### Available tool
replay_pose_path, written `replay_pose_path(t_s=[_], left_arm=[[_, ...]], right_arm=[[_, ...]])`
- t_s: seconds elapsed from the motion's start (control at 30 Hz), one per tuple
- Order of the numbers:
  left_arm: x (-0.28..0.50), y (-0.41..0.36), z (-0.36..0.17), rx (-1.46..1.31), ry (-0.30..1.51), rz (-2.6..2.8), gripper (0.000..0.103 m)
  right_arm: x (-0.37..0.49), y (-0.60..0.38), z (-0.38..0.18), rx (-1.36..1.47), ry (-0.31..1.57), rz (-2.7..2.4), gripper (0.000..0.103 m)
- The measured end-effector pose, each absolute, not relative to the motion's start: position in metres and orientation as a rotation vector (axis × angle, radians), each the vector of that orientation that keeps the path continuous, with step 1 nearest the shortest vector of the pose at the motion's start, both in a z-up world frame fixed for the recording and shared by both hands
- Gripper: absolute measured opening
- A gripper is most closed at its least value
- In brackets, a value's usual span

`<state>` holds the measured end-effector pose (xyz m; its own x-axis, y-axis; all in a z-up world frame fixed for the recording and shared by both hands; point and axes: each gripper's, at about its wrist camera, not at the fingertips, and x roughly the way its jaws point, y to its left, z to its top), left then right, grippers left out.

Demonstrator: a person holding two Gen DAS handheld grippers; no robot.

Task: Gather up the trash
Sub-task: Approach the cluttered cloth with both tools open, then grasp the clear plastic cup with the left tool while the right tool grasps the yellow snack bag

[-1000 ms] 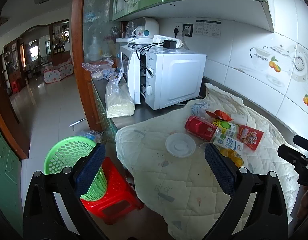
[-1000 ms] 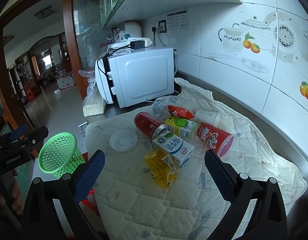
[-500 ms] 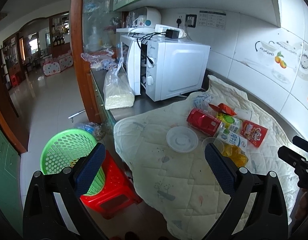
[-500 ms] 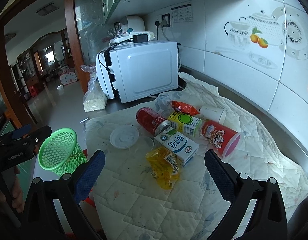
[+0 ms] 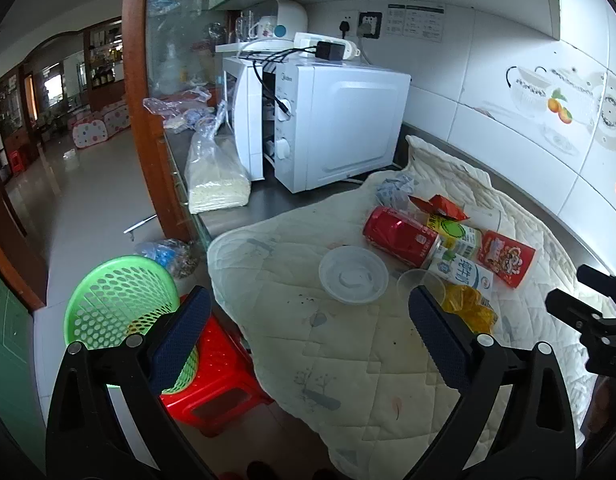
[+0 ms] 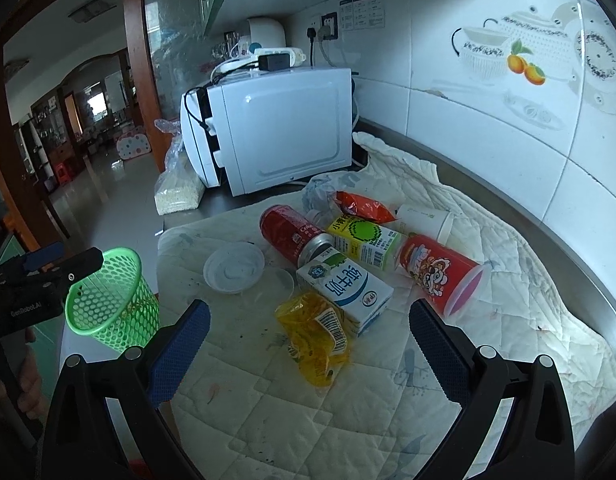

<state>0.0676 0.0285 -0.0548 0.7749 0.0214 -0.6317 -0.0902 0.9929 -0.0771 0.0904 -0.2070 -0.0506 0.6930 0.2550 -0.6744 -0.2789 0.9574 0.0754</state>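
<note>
Trash lies on a white quilted cloth [image 6: 348,400]: a red can [image 6: 292,236], a clear plastic lid [image 6: 234,266], a white milk carton [image 6: 344,290], a yellow wrapper [image 6: 314,336], a green-yellow carton [image 6: 364,242], a red cup [image 6: 440,274], an orange packet [image 6: 360,206] and a white paper cup [image 6: 426,220]. A green mesh basket [image 5: 116,312] stands on a red stool [image 5: 216,384] left of the counter. My left gripper [image 5: 304,332] is open and empty above the cloth's left edge. My right gripper [image 6: 306,344] is open and empty just above the yellow wrapper.
A white microwave [image 5: 320,120] stands at the back of the counter, with a bag of grain [image 5: 216,176] beside it. The tiled wall [image 6: 508,100] runs along the right. Open floor [image 5: 88,208] lies to the left.
Both grippers have moved forward and a little lower toward the trash pile. The trash and the basket have not moved.
</note>
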Motion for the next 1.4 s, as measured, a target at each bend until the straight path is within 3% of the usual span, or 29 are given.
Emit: replay_pose_path(t_s=[0.17, 0.4, 0.5, 0.87, 1.0, 1.1, 1.2, 1.4], left_arm=[[0.077, 0.025, -0.063, -0.093, 0.710, 0.048, 0.096], [0.094, 0.013, -0.080, -0.086, 0.758, -0.017, 0.081], [0.100, 0.009, -0.085, -0.089, 0.772, -0.055, 0.077], [0.114, -0.010, -0.101, -0.047, 0.809, -0.230, 0.075], [0.125, -0.021, -0.108, -0.025, 0.828, -0.292, 0.074], [0.136, -0.030, -0.116, -0.026, 0.847, -0.351, 0.074], [0.148, -0.039, -0.124, -0.010, 0.864, -0.387, 0.076], [0.167, -0.054, -0.135, 0.034, 0.886, -0.451, 0.082]], right_arm=[[0.099, -0.211, -0.063, -0.041, 0.765, 0.308, 0.096], [0.109, -0.214, -0.094, -0.020, 0.829, 0.336, 0.094], [0.113, -0.212, -0.106, -0.011, 0.852, 0.362, 0.084], [0.144, -0.202, -0.146, -0.013, 0.921, 0.406, 0.074], [0.151, -0.200, -0.159, -0.028, 0.950, 0.408, 0.062], [0.152, -0.202, -0.162, -0.034, 0.957, 0.401, 0.044], [0.151, -0.211, -0.162, -0.015, 0.961, 0.397, 0.032], [0.140, -0.228, -0.157, 0.008, 0.959, 0.390, 0.025]])
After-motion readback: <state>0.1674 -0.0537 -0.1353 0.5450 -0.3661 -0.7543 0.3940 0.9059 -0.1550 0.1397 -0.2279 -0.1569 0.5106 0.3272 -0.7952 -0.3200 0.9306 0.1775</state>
